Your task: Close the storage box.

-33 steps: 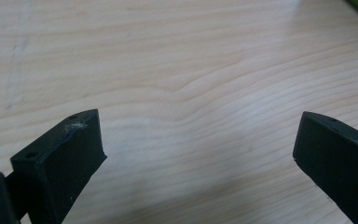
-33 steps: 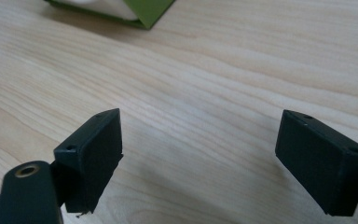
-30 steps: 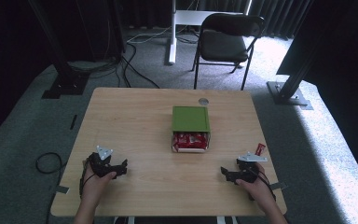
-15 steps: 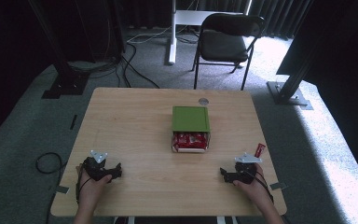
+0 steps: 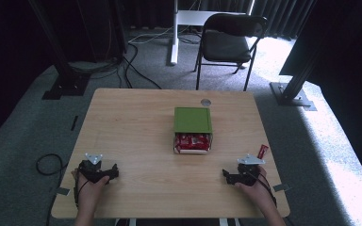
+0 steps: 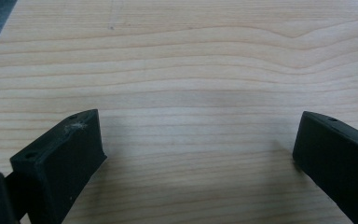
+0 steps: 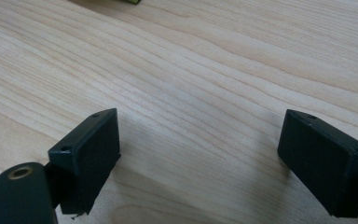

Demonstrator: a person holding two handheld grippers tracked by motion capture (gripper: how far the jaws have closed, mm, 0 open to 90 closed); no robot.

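Observation:
A green box (image 5: 192,119) lies at the middle of the wooden table (image 5: 136,132), with red packets (image 5: 193,141) showing in a white tray at its near end. A small red item (image 5: 262,151) lies near the right edge. My left gripper (image 5: 114,172) rests low at the table's near left, open, its black jaws (image 6: 196,149) wide apart over bare wood. At the near right my right gripper (image 5: 225,175) is also open, jaws (image 7: 198,149) spread over bare wood, with a green corner (image 7: 130,1) at the top of the right gripper view.
A round grommet (image 5: 206,102) sits at the table's far edge. Beyond the table stand a black chair (image 5: 231,42) and a white desk leg (image 5: 173,33). Cables (image 5: 136,52) trail on the grey carpet, and black stand bases flank the table.
My left gripper has drawn back toward the near left edge of the table. The right gripper has shifted slightly toward the near edge too. The box has not moved.

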